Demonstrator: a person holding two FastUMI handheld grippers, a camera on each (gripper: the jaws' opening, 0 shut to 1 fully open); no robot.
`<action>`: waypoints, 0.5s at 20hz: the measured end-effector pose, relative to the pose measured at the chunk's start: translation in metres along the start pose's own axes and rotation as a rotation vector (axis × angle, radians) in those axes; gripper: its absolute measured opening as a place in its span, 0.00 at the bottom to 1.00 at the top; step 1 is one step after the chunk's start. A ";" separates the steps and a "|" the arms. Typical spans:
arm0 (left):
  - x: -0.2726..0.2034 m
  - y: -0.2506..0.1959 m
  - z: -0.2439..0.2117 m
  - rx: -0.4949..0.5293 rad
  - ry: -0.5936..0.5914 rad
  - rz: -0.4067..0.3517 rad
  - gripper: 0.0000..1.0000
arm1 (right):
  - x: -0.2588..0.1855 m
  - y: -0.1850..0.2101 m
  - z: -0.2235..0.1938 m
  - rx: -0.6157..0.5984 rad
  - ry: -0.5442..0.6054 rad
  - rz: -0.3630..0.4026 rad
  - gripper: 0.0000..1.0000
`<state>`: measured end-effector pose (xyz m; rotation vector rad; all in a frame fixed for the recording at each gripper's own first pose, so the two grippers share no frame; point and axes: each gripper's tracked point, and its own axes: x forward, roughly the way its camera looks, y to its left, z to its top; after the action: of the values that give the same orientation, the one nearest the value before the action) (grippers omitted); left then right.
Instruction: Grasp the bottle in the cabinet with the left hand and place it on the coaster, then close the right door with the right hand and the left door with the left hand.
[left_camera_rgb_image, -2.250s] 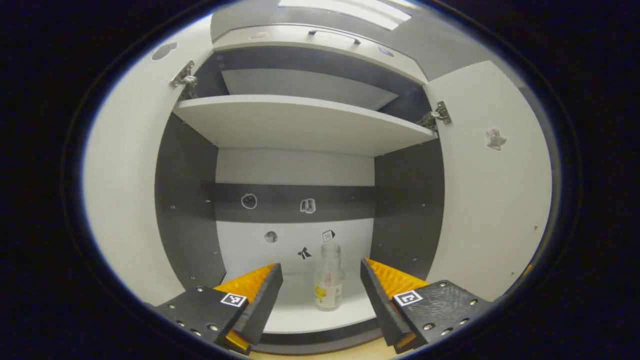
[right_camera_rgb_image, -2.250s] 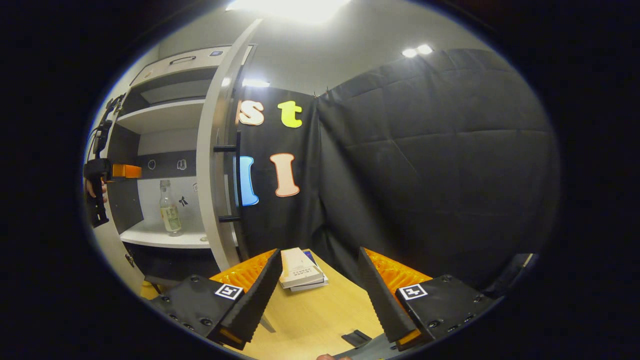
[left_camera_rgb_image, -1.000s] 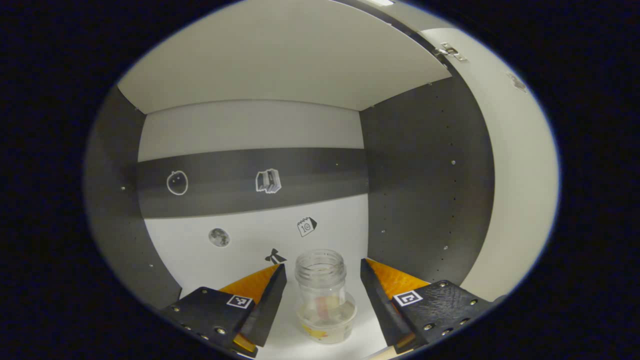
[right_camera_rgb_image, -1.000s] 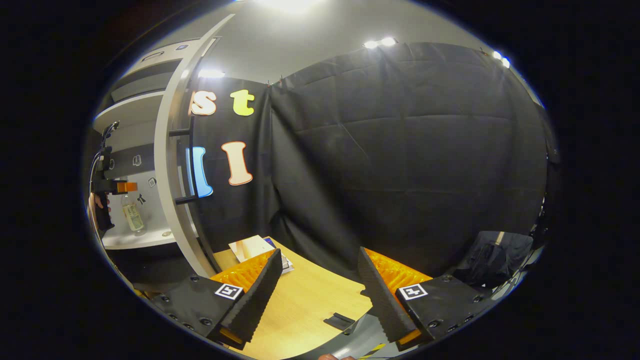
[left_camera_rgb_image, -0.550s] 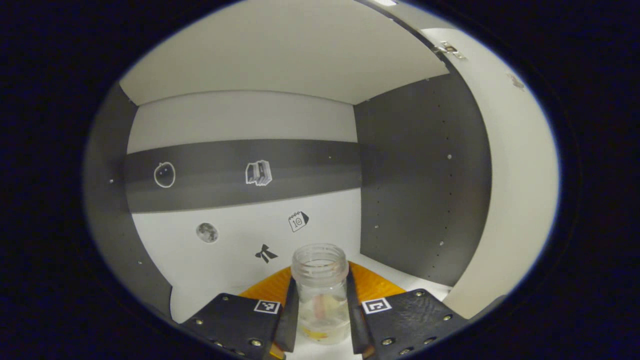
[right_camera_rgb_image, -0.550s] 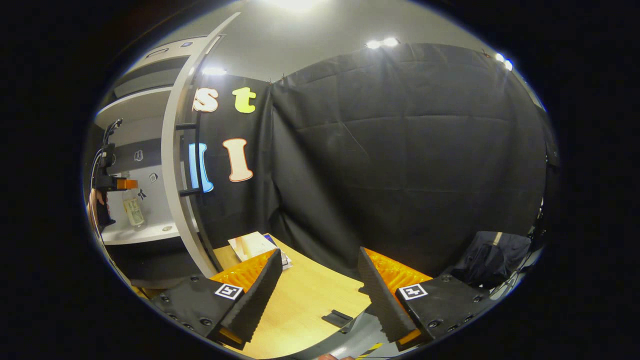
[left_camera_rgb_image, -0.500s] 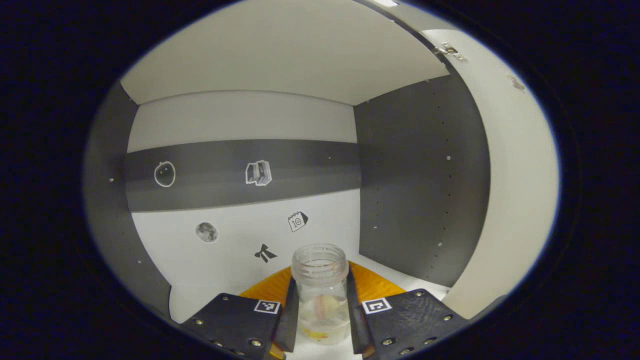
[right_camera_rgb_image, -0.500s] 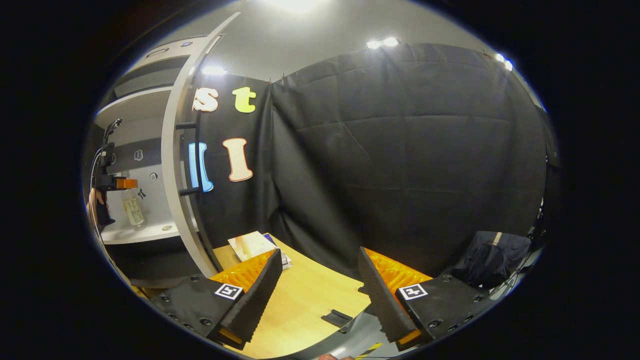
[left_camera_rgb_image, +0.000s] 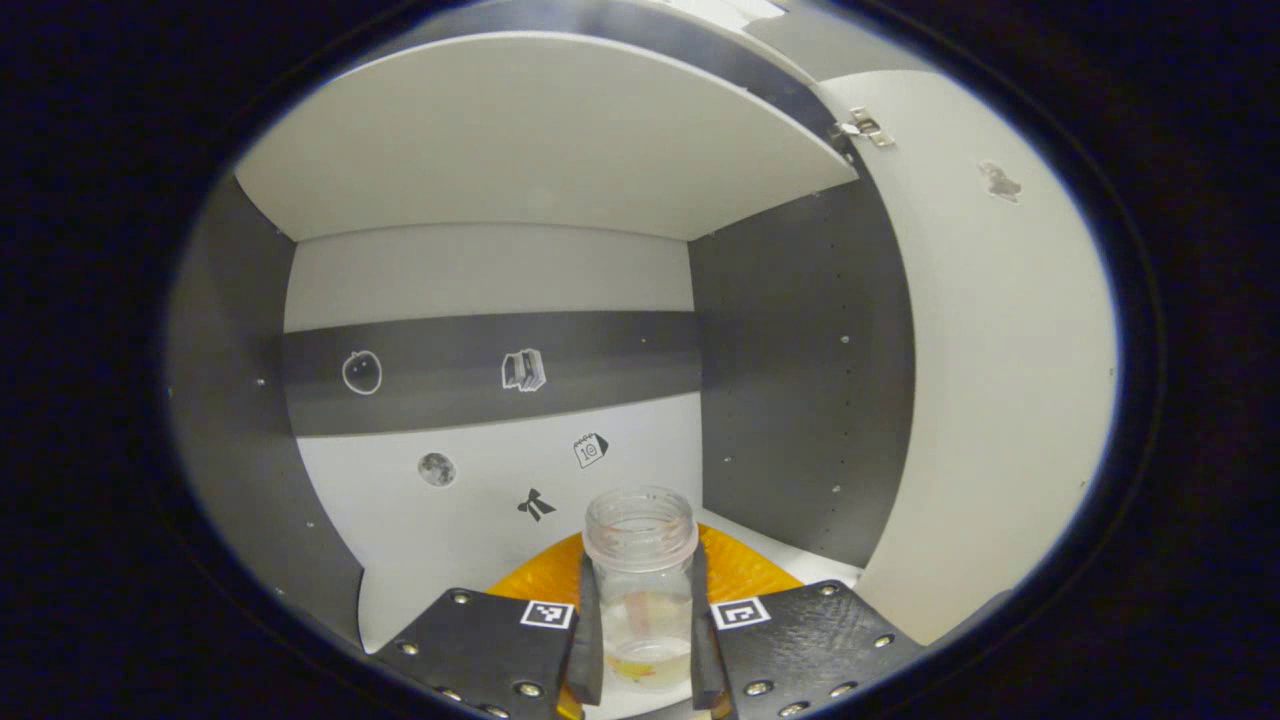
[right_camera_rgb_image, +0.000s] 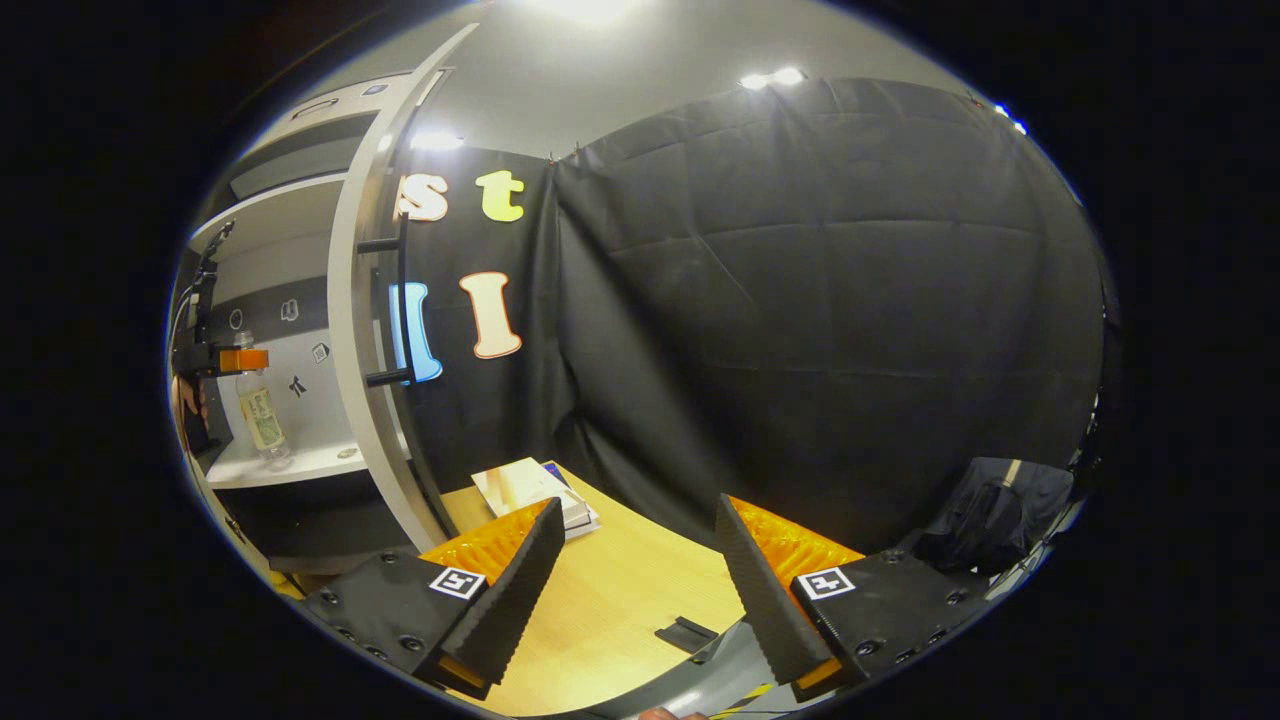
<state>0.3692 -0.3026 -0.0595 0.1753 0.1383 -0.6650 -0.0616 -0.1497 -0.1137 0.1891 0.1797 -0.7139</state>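
Note:
In the left gripper view a clear, capless bottle (left_camera_rgb_image: 640, 590) stands upright between my left gripper's (left_camera_rgb_image: 640, 640) fingers, which press on its neck from both sides inside the cabinet's lower compartment. The right gripper view shows that same bottle (right_camera_rgb_image: 262, 420) at the far left, over the white cabinet floor (right_camera_rgb_image: 290, 462), held by the left gripper (right_camera_rgb_image: 240, 360) with a hand behind it. My right gripper (right_camera_rgb_image: 632, 590) hangs open over the wooden table (right_camera_rgb_image: 610, 610), nothing between its fingers. The open right door (right_camera_rgb_image: 355, 330) stands edge-on with its dark handle (right_camera_rgb_image: 385, 310).
A white shelf (left_camera_rgb_image: 540, 130) spans the cabinet above the bottle; the grey side wall (left_camera_rgb_image: 790, 370) and the open door's inner face (left_camera_rgb_image: 990, 380) lie to its right. A stack of books (right_camera_rgb_image: 535, 492) and a small dark object (right_camera_rgb_image: 685, 634) lie on the table.
The left gripper went from open around the bottle to shut on its neck, then drew back a little with it. The right gripper stayed open, shifting only slightly.

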 end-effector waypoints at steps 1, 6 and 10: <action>-0.010 -0.008 0.001 -0.007 -0.005 -0.016 0.37 | 0.001 0.002 -0.001 0.003 0.003 0.016 0.96; -0.065 -0.033 0.007 -0.004 -0.023 -0.029 0.36 | 0.012 0.019 -0.006 0.017 0.027 0.098 0.97; -0.100 -0.046 0.009 0.017 -0.053 -0.047 0.35 | 0.015 0.021 -0.007 -0.005 0.021 0.146 0.96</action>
<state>0.2633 -0.2799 -0.0379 0.1708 0.0865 -0.7171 -0.0374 -0.1424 -0.1215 0.2027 0.1857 -0.5662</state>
